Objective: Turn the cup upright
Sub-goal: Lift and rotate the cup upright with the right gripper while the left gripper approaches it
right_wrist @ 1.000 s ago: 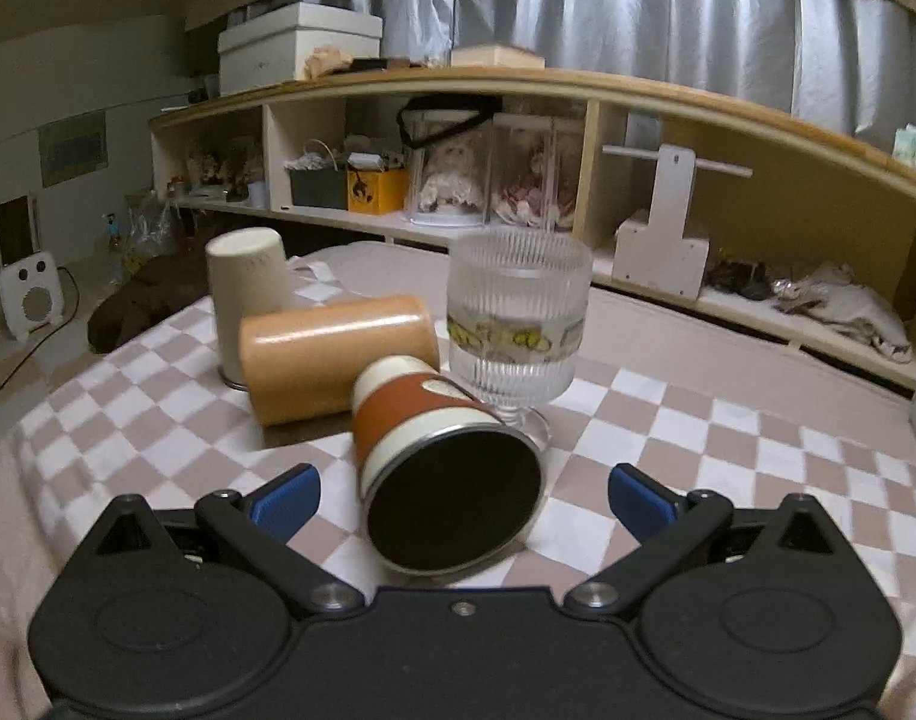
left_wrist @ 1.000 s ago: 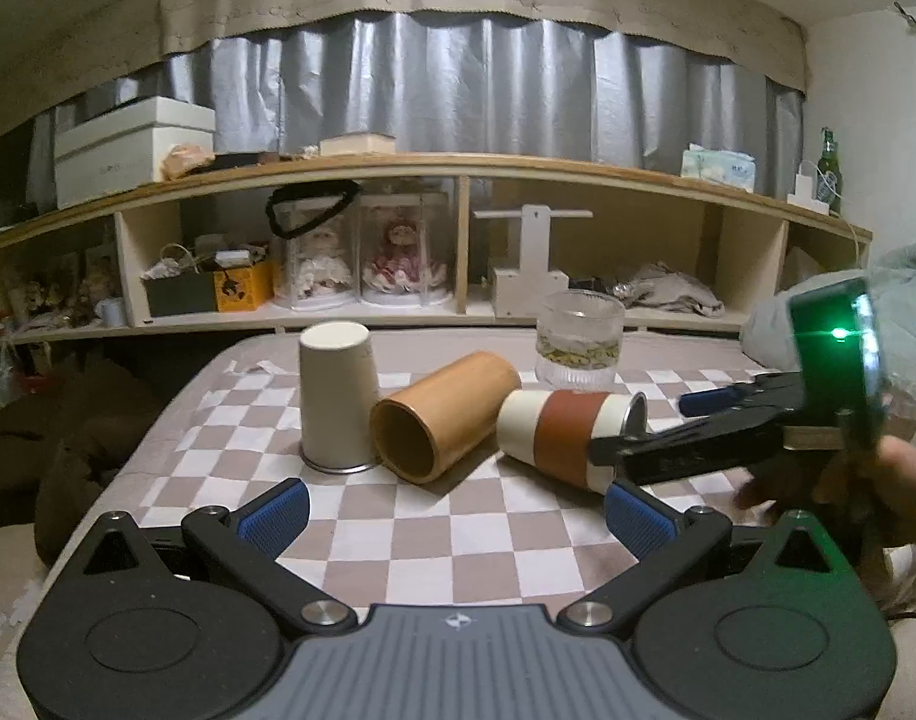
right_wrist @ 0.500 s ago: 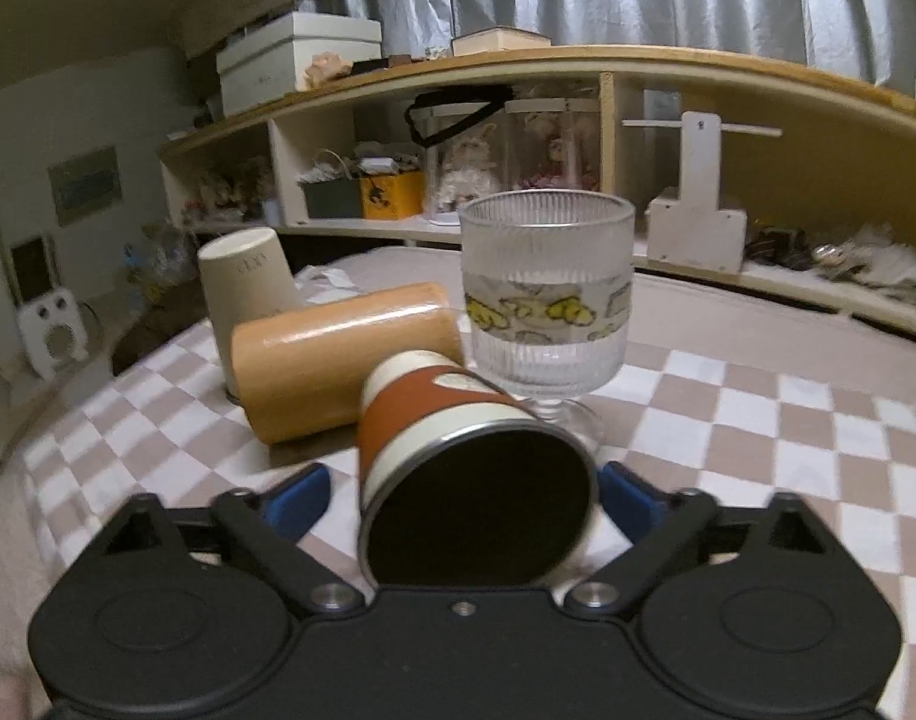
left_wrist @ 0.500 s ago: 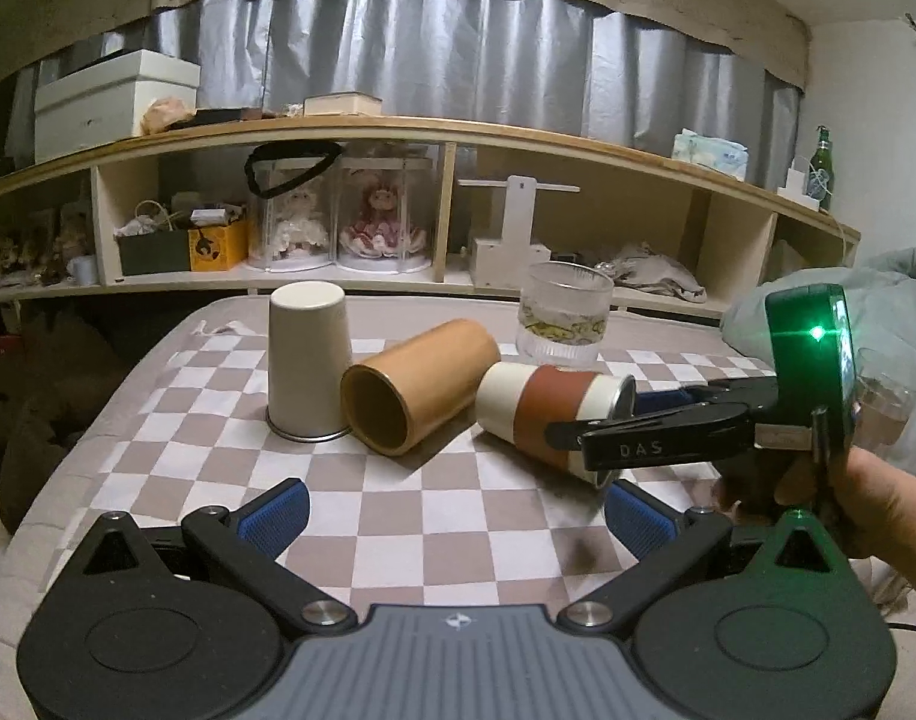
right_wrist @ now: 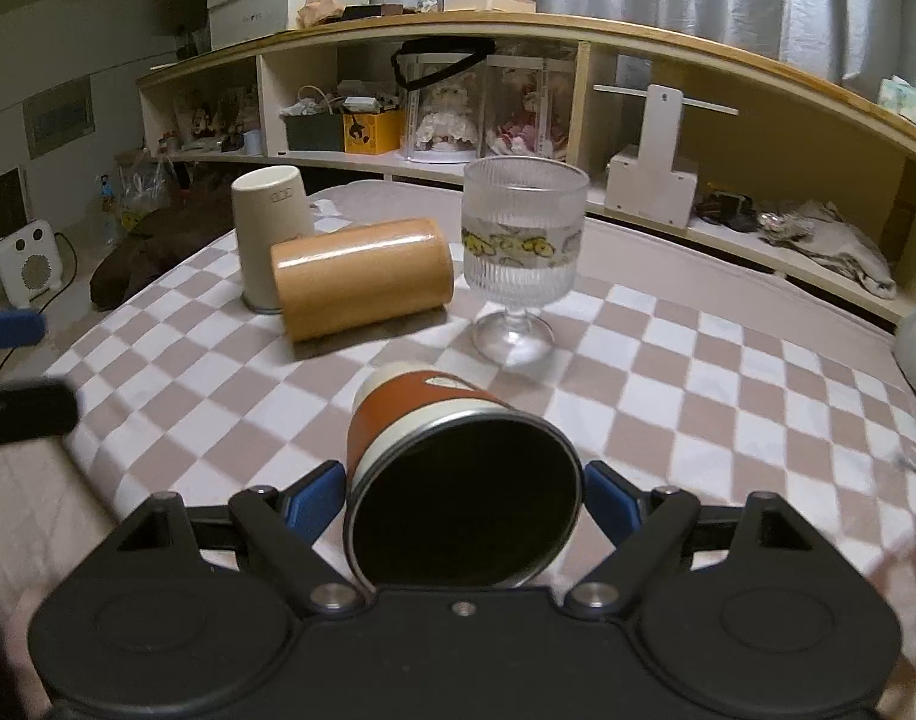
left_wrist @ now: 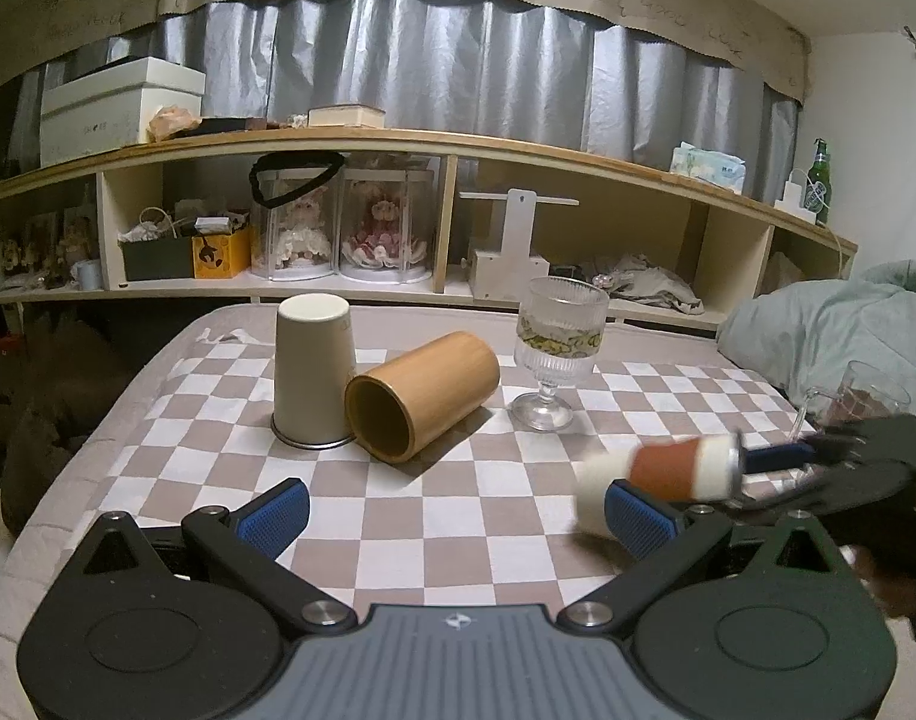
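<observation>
Beyond the fingers: low wooden shelf unit across the back wall, grey curtain above, white boxes on top, cased dolls in the middle bay.
Surface: bed-like top under a brown-and-white checked cloth, pale quilted edge showing at the left side.
Right gripper: blue pads clamped on the orange-banded cup near its rim, one pad either side.
Cup position: between the right fingers, just ahead of the palm, off the cloth as far as the left view shows; motion-blurred there.
Cup axis: long axis roughly level, running straight out along the right fingers; dark open mouth facing back toward the right camera, closed cream base pointing away toward the glass.
Left gripper: spread wide, nothing between the pads, low over the near edge of the cloth.
Ahead of the right fingertips: ribbed stemmed glass, upright, just beyond the cup's far end.
Ahead and left of both sets of fingers: wooden tumbler on its side, mouth toward the left camera, touching a cream cup standing mouth down.
Far right of the left fingers: clear mug beside grey bedding.
</observation>
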Motion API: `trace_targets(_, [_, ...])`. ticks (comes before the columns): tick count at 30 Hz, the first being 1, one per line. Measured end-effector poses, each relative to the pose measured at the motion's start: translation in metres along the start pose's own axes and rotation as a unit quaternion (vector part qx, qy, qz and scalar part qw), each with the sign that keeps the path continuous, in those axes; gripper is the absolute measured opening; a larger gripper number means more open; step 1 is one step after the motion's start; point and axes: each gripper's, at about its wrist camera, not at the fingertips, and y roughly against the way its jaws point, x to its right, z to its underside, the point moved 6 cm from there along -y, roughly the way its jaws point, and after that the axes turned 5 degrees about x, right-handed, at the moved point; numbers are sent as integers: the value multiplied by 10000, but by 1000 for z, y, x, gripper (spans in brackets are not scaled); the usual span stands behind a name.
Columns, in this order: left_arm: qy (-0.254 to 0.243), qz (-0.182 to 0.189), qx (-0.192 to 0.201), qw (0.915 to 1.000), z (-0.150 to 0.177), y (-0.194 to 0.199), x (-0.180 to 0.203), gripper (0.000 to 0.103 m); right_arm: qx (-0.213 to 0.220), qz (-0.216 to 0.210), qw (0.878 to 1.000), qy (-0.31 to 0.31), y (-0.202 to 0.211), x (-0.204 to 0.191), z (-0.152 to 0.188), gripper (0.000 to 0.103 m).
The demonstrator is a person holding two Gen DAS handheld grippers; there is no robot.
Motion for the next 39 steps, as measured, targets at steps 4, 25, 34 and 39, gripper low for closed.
trace_targets(4, [-127, 105, 43, 9999, -8, -1, 9, 103, -26, 110, 9999, -124, 27, 6, 14, 86])
trace_targets(25, [-1253, 563, -349, 9899, -16, -142, 87, 103, -83, -111, 9980, 622, 40, 28, 47, 86])
trace_targets(34, [-1417, 906, -588, 9840, 6, -163, 99, 103, -55, -75, 9934, 1143, 43, 19, 50, 86])
trace_targets(39, [-1507, 924, -723, 9816, 7, -159, 95, 103, -93, 234, 9906, 1344, 48, 24, 53, 94])
